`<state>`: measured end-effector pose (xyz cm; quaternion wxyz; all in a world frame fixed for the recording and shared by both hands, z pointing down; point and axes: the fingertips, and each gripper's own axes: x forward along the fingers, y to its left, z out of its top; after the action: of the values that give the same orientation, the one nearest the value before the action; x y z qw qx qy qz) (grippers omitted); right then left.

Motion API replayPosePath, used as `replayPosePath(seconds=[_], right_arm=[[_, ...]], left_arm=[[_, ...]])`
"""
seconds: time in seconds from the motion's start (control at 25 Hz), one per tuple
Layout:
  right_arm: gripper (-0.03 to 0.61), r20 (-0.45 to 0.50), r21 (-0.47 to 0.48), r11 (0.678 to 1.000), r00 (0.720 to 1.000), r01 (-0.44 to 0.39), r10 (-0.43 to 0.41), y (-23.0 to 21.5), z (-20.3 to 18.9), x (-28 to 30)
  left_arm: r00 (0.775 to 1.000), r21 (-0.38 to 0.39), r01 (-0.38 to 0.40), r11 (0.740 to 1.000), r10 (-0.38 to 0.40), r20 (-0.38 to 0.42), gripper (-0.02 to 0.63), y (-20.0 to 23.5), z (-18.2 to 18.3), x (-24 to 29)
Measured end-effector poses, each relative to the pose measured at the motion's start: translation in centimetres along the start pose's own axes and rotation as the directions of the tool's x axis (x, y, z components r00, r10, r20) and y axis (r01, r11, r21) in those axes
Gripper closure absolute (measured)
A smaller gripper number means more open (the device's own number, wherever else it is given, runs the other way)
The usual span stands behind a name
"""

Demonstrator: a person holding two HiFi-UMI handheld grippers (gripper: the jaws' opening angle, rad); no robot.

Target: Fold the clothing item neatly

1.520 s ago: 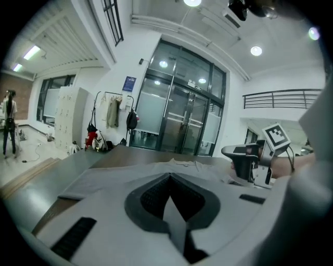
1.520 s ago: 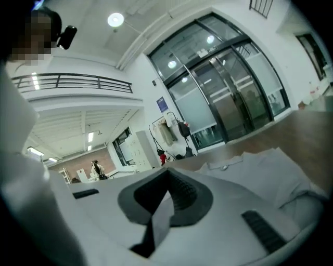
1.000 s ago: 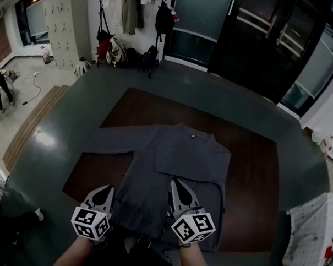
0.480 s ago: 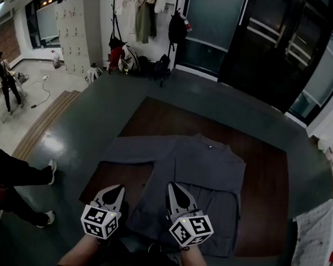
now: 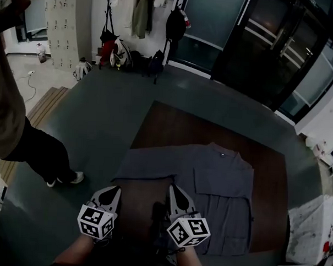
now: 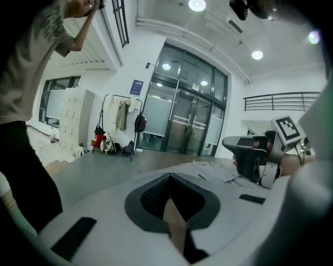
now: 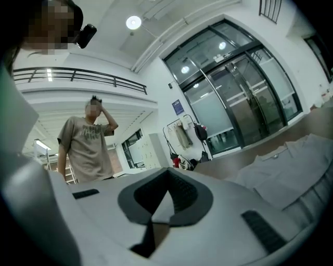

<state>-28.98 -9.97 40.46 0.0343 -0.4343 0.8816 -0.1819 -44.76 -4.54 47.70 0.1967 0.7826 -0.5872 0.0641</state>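
We hold the left tool and right tool closed and empty, near the outstretched sleeve of the grey shirt, which lies spread flat on the brown mat, presumably ready for folding.

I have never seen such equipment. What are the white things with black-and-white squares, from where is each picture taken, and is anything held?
A person holds a two-jaw tool in each hand: the left gripper and the right gripper. The patterned cubes belong to them. One picture comes from a camera on the person's head, looking down; the other two come from cameras riding on the grippers. A grey shirt lies on a brown surface. Both grippers are shut and hold nothing. A bystander stands at the left.
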Motion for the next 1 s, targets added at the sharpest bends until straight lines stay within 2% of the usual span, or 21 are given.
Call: replayPosePath(seconds=[0.24,0.48,0.76,0.88,1.0], right_arm=[[0.591,-0.009,0.027,0.997,0.998,0.069,-0.069,2.8,-2.3,3.5],[0.591,-0.028,0.044,0.994,0.995,0.101,-0.100,2.8,-3.5,3.3],[0.591,-0.050,0.046,0.997,0.997,0.068,-0.066,1.4,-4.5,3.2],[0.590,-0.078,0.052,0.997,0.996,0.048,-0.044,2.0,-5.7,4.3],[0.591,-0.150,0.030,0.998,0.988,0.051,-0.046,3.3,-8.4,5.6]], left_arm=[[0.999,-0.007,0.027,1.000,-0.027,-0.023,0.606,5.6,0.0,-0.5],[0.998,-0.021,0.033,0.999,-0.034,-0.059,0.606,7.4,-1.5,-0.9],[0.998,-0.002,-0.051,0.999,0.051,-0.030,0.605,8.6,-3.9,-1.0],[0.999,-0.016,0.004,1.000,-0.004,-0.037,0.604,9.2,-5.1,-0.3],[0.994,-0.093,0.075,0.993,-0.082,-0.070,0.604,9.8,-7.0,0.5]])
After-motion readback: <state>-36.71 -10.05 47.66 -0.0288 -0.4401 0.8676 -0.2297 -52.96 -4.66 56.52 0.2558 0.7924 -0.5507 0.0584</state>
